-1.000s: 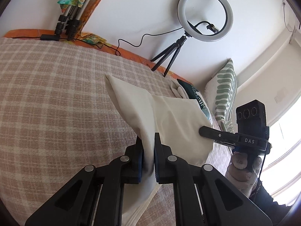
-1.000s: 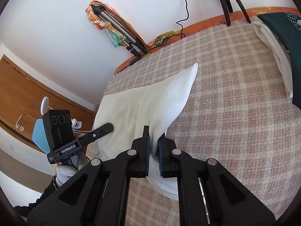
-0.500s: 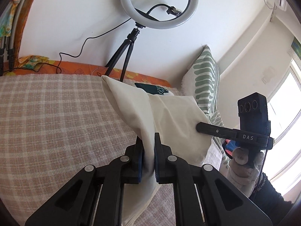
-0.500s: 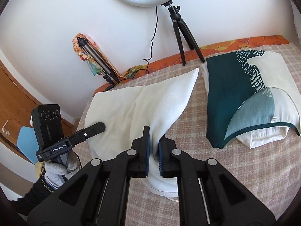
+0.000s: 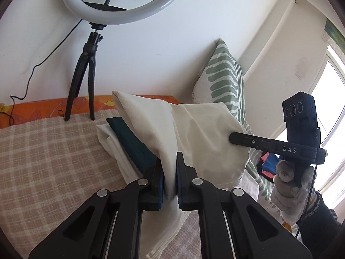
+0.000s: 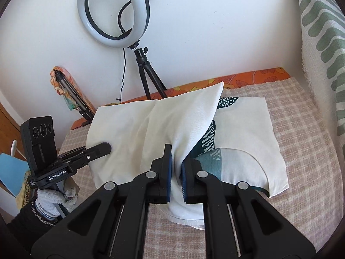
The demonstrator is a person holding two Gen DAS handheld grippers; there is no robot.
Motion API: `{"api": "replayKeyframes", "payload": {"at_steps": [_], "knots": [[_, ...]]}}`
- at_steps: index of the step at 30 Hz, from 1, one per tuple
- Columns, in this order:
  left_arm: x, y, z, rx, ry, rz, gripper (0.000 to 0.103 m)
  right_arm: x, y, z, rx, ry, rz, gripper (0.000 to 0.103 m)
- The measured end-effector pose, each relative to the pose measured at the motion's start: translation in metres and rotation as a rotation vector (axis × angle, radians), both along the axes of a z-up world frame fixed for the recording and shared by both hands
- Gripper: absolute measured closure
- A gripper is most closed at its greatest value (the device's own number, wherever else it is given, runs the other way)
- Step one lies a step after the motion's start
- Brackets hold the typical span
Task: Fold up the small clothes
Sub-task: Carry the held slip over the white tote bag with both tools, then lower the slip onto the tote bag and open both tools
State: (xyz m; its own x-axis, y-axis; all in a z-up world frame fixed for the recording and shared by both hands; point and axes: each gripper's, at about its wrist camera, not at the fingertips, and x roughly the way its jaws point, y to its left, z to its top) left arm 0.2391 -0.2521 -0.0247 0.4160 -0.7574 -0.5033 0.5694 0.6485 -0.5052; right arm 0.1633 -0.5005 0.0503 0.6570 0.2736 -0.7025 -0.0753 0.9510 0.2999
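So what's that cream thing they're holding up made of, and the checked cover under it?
The cream garment looks like a soft matte woven cotton: fine diagonal ribbing shows and it drapes in loose folds. The checked bedspread seems a coarser woven fabric, its nubby texture plain to see. Exact fibres can't be told.

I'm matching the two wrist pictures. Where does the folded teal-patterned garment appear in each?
Left wrist: teal-patterned garment lies centre-left, a dark strip mostly hidden behind the lifted cream cloth.
Right wrist: it lies flat right of centre, on the checked bedcover.
Shared landmark: the ring light against the wall.
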Motion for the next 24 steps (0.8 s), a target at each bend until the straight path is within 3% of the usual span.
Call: {"api": "replayKeyframes", "payload": {"at_steps": [6,12,18,24], "knots": [[0.027,-0.032,-0.009,-0.017,0.012,0.001,0.095,0.028,-0.036,-0.001,-0.061,0.010,-0.042,0.095],[0.050,-0.052,-0.026,-0.004,0.035,0.013,0.095,0.059,-0.057,-0.024,-0.095,0.040,-0.055,0.095],[0.059,-0.060,-0.041,0.057,0.026,0.041,0.095,0.084,-0.072,-0.055,-0.120,0.087,-0.090,0.094],[0.061,-0.068,-0.048,0.191,0.004,0.063,0.092,0.097,-0.073,-0.073,-0.219,0.122,-0.157,0.093]]}}
